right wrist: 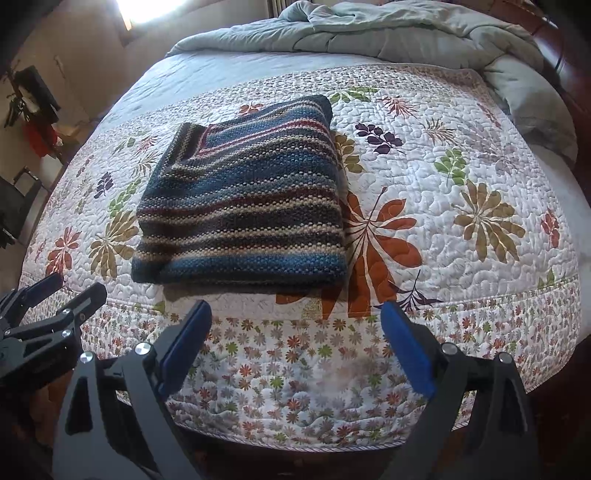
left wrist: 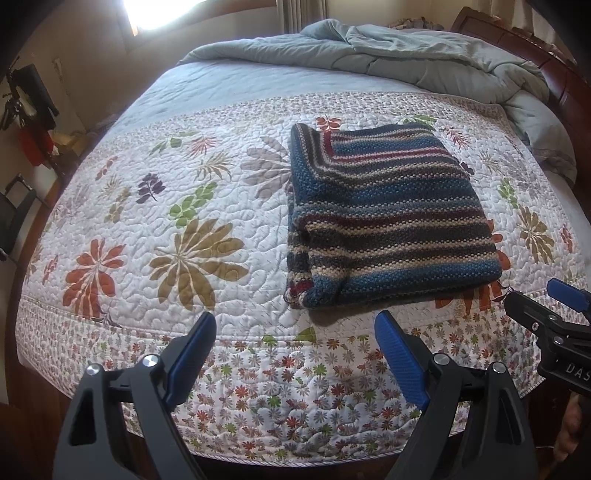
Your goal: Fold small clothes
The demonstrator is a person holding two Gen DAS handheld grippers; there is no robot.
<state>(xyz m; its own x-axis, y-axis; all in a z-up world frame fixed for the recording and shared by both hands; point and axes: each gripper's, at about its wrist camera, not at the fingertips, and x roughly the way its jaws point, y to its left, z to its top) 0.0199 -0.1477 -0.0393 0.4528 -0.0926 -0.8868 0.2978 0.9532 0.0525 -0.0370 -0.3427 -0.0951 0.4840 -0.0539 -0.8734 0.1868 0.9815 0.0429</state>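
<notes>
A striped knit garment (left wrist: 388, 214) in blue, maroon, cream and dark bands lies folded into a thick rectangle on the floral quilt (left wrist: 207, 206). In the right wrist view the same garment (right wrist: 243, 206) sits left of centre. My left gripper (left wrist: 295, 325) hovers over the quilt's near border, short of the garment's near edge, jaws wide open with nothing between them. My right gripper (right wrist: 295, 314) also stands open and empty just in front of the garment. Each gripper shows at the edge of the other's view, the right gripper (left wrist: 535, 299) on the right and the left gripper (right wrist: 74, 291) on the left.
A rumpled grey-blue duvet (left wrist: 424, 62) is heaped across the far side of the bed. A dark wooden bed frame (left wrist: 565, 88) rises at the far right. Dark and red items (left wrist: 33, 122) hang near the wall on the left, under a bright window (left wrist: 159, 14).
</notes>
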